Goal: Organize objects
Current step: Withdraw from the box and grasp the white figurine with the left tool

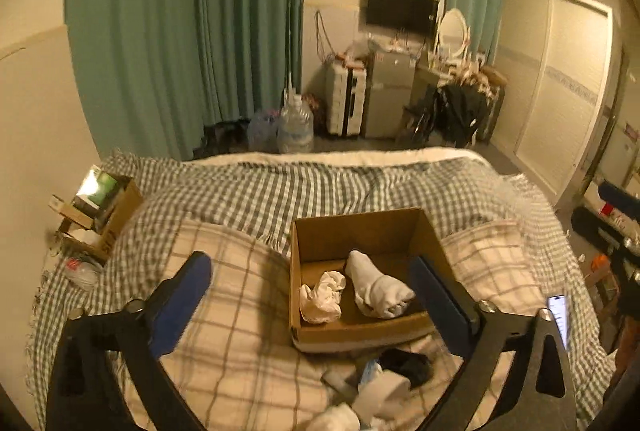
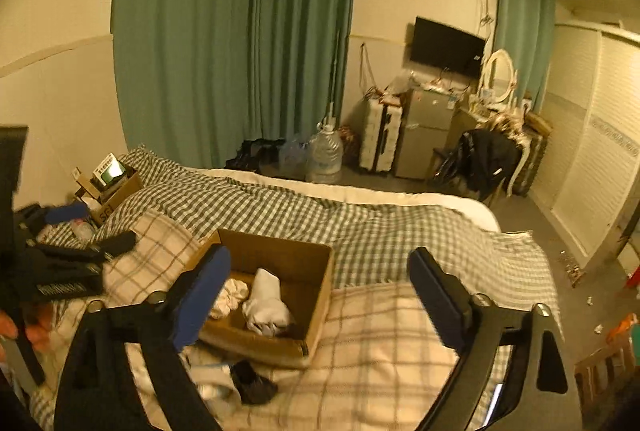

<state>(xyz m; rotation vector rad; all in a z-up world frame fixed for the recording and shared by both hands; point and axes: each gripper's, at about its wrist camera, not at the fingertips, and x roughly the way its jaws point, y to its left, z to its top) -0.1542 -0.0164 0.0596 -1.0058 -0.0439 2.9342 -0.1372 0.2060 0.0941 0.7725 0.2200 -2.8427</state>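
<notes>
An open cardboard box (image 1: 360, 231) sits on the bed and holds a rolled white sock (image 1: 376, 289) and a crumpled white cloth (image 1: 322, 297). It also shows in the right wrist view (image 2: 280, 255), with the sock (image 2: 266, 301) inside. In front of the box lie a dark sock (image 1: 406, 365) and white and light-blue items (image 1: 380, 387); the dark sock (image 2: 252, 383) shows in the right view too. My left gripper (image 1: 316, 283) is open and empty, above the box's near side. My right gripper (image 2: 320, 283) is open and empty, over the box's right part.
The bed has a checked blanket (image 1: 320, 183) and a plaid cover (image 1: 224, 311). A second cardboard box with packages (image 1: 100, 207) stands at the bed's left edge by the wall. A lit phone (image 1: 558, 313) lies at right. Water jugs (image 1: 296, 127), fridge and chair stand beyond.
</notes>
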